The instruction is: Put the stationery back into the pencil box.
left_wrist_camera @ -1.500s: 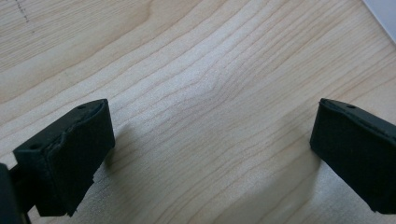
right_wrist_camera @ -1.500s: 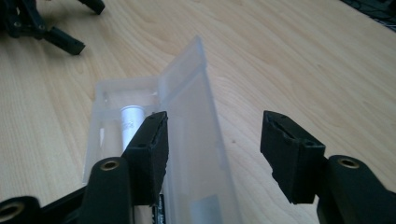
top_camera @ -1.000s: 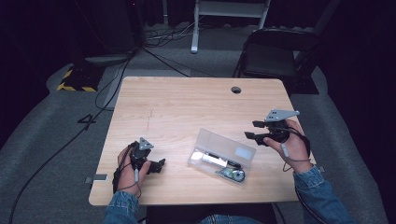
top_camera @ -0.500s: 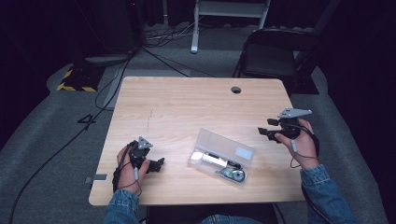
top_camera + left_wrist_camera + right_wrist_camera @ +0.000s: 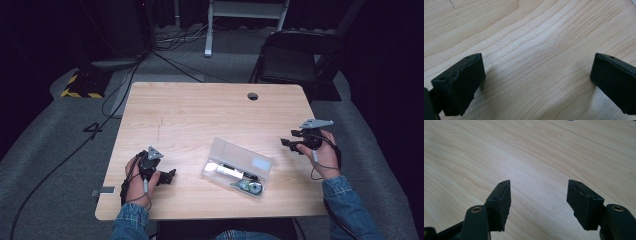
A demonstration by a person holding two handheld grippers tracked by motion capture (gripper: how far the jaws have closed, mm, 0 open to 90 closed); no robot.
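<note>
Clear plastic case (image 5: 239,167) with small tools inside

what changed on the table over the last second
The right tool came down and back toward the person's edge of the table, at the right of the clear case. Its jaws have just been opening, with nothing between them. The left tool stayed put, open and empty. The case did not move.

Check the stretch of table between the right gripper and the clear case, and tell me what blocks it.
Nothing visible does. Bare table lies between the right gripper and the clear case. Its jaws have just been opening, with nothing between them. The left gripper rests on the case's far side.
</note>
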